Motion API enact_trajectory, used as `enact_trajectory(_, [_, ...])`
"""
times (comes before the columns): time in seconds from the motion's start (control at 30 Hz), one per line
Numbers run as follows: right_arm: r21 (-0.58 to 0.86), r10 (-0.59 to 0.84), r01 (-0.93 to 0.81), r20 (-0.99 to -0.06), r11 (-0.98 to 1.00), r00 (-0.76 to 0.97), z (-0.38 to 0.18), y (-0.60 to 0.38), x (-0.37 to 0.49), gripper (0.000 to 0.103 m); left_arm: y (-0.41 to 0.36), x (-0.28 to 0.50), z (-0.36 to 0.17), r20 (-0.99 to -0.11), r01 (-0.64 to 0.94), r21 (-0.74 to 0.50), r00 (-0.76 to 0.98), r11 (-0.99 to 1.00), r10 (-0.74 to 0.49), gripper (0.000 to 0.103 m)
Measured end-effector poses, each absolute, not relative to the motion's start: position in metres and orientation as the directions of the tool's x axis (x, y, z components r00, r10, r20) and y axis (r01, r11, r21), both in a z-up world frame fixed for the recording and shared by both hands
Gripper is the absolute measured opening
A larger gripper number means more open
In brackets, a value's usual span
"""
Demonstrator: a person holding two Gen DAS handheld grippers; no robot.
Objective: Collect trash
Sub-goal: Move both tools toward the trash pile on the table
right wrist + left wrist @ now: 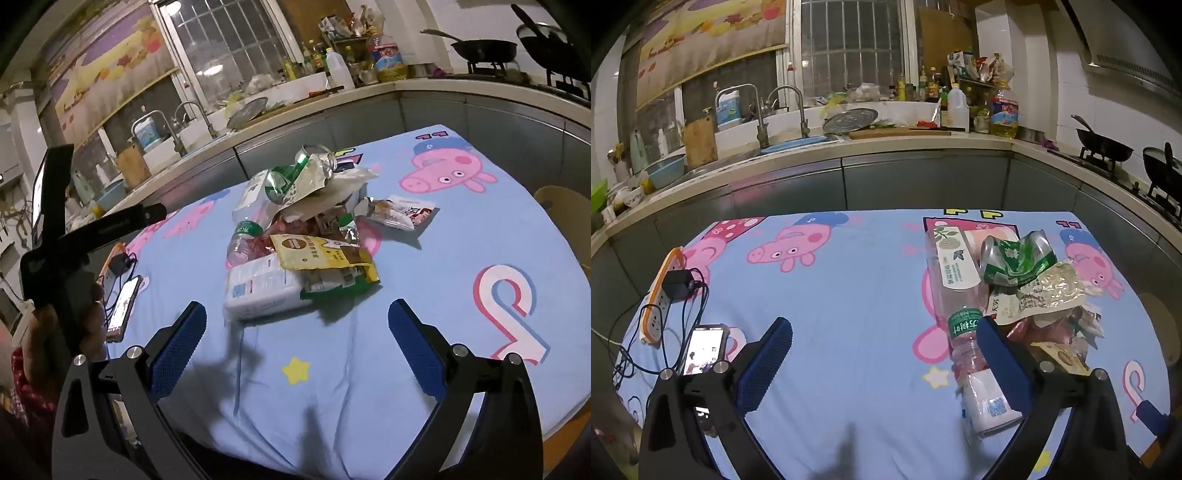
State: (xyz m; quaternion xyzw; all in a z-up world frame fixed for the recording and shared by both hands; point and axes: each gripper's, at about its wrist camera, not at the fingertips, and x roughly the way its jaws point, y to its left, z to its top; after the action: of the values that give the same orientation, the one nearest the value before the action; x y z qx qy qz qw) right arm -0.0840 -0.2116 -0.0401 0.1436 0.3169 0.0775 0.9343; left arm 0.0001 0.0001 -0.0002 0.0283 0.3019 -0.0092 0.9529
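Observation:
A heap of trash (303, 229) lies on a table under a blue cartoon-pig cloth (849, 295): a crushed green can (1015, 258), clear plastic bottles (956, 295), a white tissue pack (262, 291), a yellow snack bag (325, 254) and foil wrappers. One wrapper (402, 212) lies apart to the right of the heap. My left gripper (886, 332) is open, its right finger beside a bottle, nothing between the pads. My right gripper (297, 317) is open just short of the tissue pack. A hand holds the left gripper's handle (66, 258) in the right wrist view.
A phone (703, 349), an orange power strip (661, 295) with a charger and cables lie at the table's left side. Behind runs a kitchen counter (886, 147) with a sink, bottles and cutting boards. Pans (1104, 147) sit on a stove at the right.

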Motion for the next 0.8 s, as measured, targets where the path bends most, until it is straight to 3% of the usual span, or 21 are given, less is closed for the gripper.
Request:
enact_trajectory(0.47, [0.291, 0.206, -0.036, -0.581, 0.956, 0.787, -0.041, -0.213, -0.080, 0.097, 0.007, 0.010, -0.010, -0.610, 0.019, -0.011, 0.792, 1.000, -0.022, 0.099])
enact_trajectory(0.8, [0.257, 0.150, -0.007, -0.543, 0.966, 0.826, -0.021, -0.223, -0.072, 0.097, 0.010, 0.011, -0.011, -0.598, 0.017, -0.001, 0.801, 1.000, -0.014, 0.090])
